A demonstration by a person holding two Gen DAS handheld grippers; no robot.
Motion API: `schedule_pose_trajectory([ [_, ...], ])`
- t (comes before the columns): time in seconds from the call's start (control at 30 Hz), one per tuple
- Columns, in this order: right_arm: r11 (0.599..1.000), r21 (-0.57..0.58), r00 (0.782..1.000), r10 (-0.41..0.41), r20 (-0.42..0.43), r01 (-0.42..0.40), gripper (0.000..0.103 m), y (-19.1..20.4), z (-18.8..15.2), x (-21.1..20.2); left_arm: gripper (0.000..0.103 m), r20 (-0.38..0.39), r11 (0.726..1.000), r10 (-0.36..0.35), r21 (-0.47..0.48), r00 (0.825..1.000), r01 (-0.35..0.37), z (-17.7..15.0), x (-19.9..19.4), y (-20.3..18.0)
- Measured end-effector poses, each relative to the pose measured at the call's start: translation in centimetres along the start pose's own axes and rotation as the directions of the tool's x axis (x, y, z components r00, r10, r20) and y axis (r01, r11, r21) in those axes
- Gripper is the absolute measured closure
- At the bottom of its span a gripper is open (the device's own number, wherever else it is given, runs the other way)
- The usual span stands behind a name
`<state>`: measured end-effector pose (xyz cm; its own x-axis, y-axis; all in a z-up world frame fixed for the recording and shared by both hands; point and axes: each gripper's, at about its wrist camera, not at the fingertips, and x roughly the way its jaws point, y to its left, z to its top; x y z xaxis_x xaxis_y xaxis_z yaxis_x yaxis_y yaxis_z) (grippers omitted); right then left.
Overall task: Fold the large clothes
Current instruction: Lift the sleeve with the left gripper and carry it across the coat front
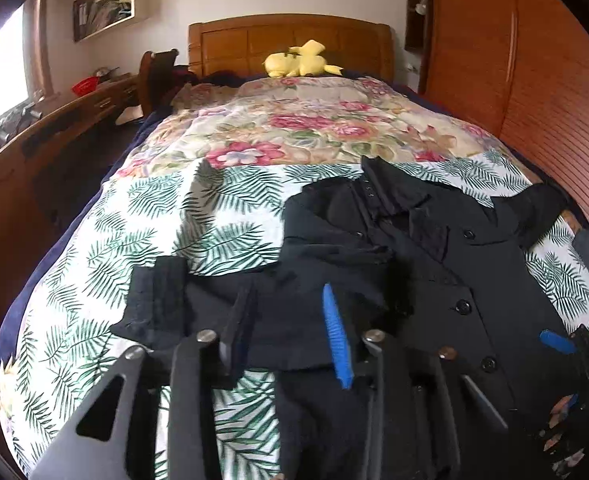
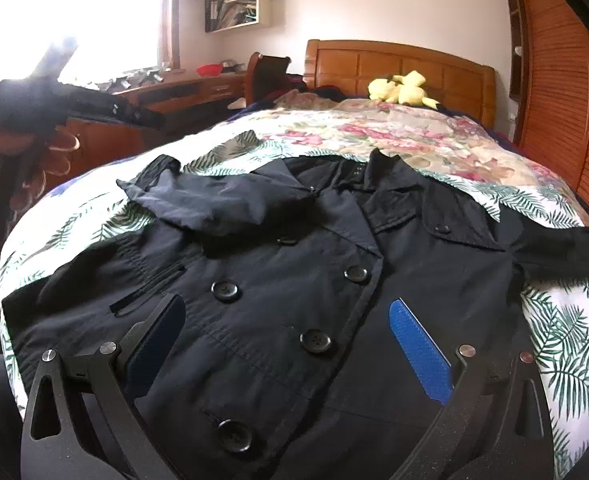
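A black double-breasted coat [image 2: 278,280] lies front-up on the bed, collar toward the headboard, its left sleeve folded across the chest. In the left wrist view the coat [image 1: 414,248] spreads to the right, with a sleeve end [image 1: 162,300] at the left. My left gripper [image 1: 290,312] is open, hovering over the coat's left edge near that sleeve. My right gripper [image 2: 290,320] is open wide, hovering over the buttoned front; it also shows at the right edge of the left wrist view [image 1: 566,344]. Neither holds anything.
The bed has a palm-leaf sheet [image 1: 106,248] and a floral quilt [image 1: 294,128]. A yellow plush toy [image 1: 300,60] sits by the wooden headboard [image 2: 398,60]. A wooden desk [image 1: 54,120] runs along the left; a slatted wardrobe [image 1: 534,80] stands at the right.
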<state>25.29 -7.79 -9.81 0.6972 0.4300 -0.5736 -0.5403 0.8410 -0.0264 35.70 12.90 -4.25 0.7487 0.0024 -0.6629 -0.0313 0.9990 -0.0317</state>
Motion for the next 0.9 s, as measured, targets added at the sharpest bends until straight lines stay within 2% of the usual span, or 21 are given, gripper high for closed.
schedule_pose_trajectory([
  [0.33, 1.0, -0.002, 0.999, 0.012, -0.034, -0.012, 0.0, 0.6, -0.4, 1.7, 0.064, -0.08, 0.989, 0.125, -0.069, 0.989, -0.131, -2.7, 4.5, 7.3],
  [0.57, 1.0, 0.0, 0.999, 0.017, -0.051, -0.017, 0.0, 0.6, -0.7, 2.4, 0.063, -0.129, 0.959, 0.205, -0.171, 0.97, -0.225, -5.5, 7.6, 12.1],
  [0.7, 1.0, -0.003, 0.999, 0.016, -0.05, -0.016, 0.0, 0.7, -0.6, 2.6, 0.063, -0.139, 0.945, 0.183, -0.248, 0.973, -0.213, -6.5, 8.3, 14.1],
  [0.9, 1.0, -0.011, 0.998, 0.02, -0.06, -0.02, 0.0, 0.8, -0.6, 2.8, 0.063, -0.167, 0.929, 0.157, -0.31, 0.973, -0.203, -6.7, 10.1, 15.8],
])
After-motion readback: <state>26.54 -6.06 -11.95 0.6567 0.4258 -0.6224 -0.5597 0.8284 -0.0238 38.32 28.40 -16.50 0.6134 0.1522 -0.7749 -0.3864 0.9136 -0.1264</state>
